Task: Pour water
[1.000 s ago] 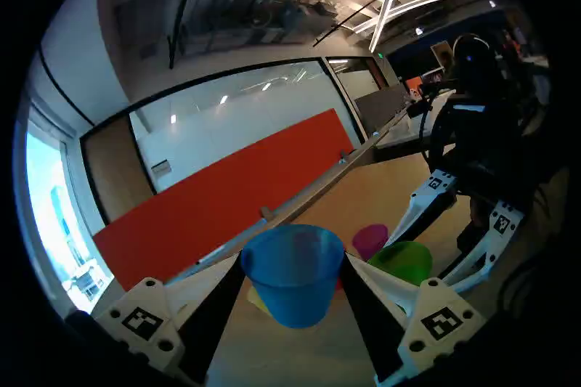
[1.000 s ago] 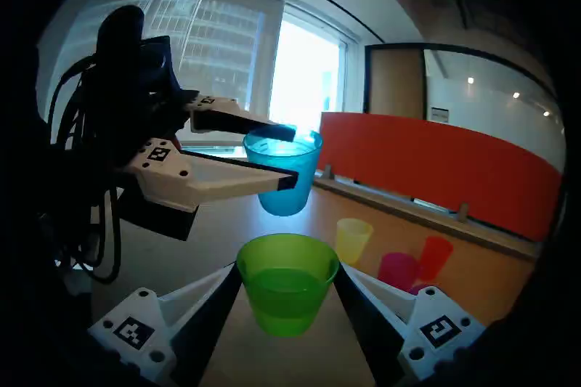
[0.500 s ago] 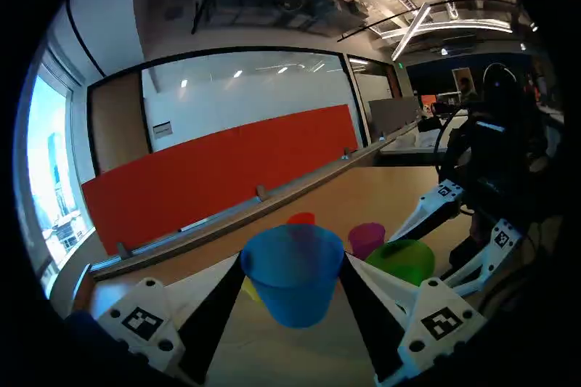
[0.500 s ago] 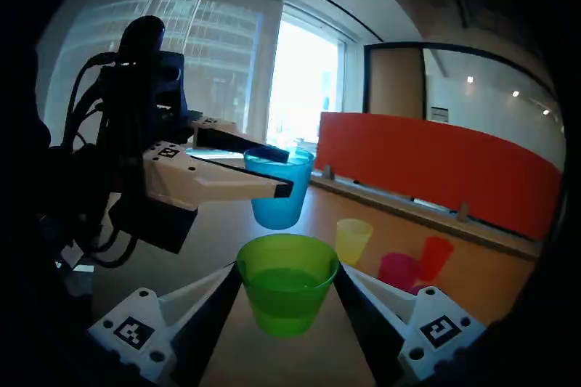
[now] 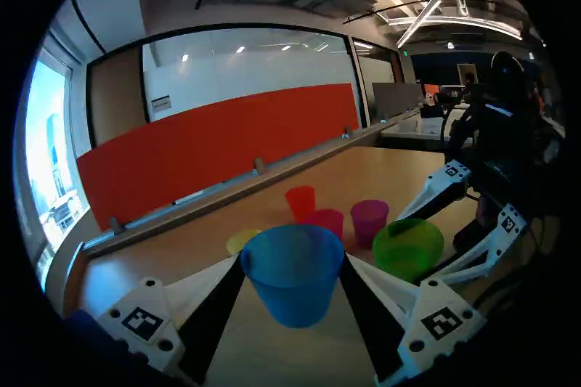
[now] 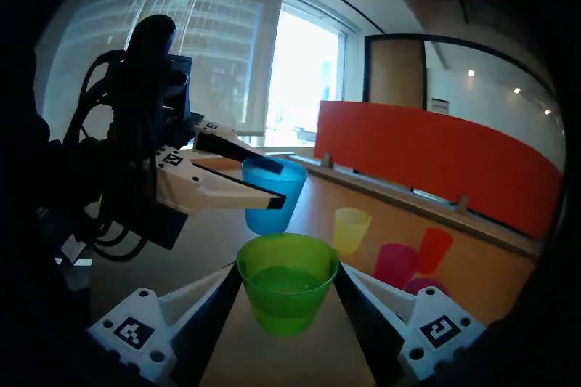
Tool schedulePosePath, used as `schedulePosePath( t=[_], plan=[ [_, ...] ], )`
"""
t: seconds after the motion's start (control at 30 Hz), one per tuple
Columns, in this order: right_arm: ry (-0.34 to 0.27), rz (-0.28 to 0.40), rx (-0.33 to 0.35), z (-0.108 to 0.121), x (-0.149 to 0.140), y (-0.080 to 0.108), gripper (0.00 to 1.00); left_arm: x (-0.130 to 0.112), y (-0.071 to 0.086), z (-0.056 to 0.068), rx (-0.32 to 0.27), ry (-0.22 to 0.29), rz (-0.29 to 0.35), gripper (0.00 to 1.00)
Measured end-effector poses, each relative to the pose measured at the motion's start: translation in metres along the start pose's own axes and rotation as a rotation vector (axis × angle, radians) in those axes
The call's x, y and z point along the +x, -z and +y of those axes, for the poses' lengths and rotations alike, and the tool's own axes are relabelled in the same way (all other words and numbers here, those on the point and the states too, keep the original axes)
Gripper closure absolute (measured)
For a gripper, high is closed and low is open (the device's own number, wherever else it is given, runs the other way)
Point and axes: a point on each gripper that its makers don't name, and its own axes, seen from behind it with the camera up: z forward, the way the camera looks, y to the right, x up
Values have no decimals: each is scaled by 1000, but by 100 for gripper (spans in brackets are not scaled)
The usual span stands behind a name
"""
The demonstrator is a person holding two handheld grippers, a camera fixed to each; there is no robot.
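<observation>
1. Biggest change over the last second: the left gripper [image 5: 292, 265] rolled back to level. A second earlier its view had the red wall [image 5: 218, 147] slanting hard across. By now the wall and the surface [image 5: 181, 263] sat close to level, so the blue cup [image 5: 292, 289] was upright again.
2. In the right gripper view the blue cup had also dropped. It had been hanging well above the green cup [image 6: 287, 296] and ended up lower, just behind it at about 11 o'clock. As far as I could see, they weren't touching.
3. The grips hadn't budged. The left gripper was clamped on the blue cup, with a finger pressed on each side. The right gripper [image 6: 288, 274] was clamped on the green cup the same way and held it upright.
4. The water was in the green cup, about halfway up. I couldn't tell whether any was left in the blue one.
5. The spare cups sat untouched on the surface at roughly 2 o'clock from the green cup: a yellow cup [image 6: 351, 229], a pink cup [image 6: 394, 263], a red cup [image 6: 433, 249] and a purple cup [image 6: 425, 287] just peeking in.
6. My read was that the pour itself looked finished and this was the wind-down. What was left was probably setting both cups down, keeping the green one level so it wouldn't slosh.
</observation>
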Motion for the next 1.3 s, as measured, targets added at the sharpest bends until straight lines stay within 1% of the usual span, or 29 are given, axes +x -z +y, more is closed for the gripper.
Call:
schedulePosePath(
  t=[0.1, 0.2, 0.4, 0.67, 1.0, 1.3],
  plan=[
    [-1, -17, 2, 2, -3, 0, 9, -9, -3, -3, 0, 17, -30, 12],
    [-7, -34, 1, 7, -5, 0, 8, -17, -6, -5, -4, 20, -58, 12],
    [-9, -71, 1, 18, -13, 0, 8, -30, -12, -4, -15, 17, -92, 13],
    [1, -133, 18, 27, -29, -2, 8, -51, -22, -3, -31, 25, -143, 12],
    [-3, -181, 27, 32, -47, -9, 8, -71, -31, -1, -54, 15, -191, 12],
    [-15, -202, 31, 35, -58, -12, 8, -85, -38, 1, -69, 33, -220, 12]
  ],
)
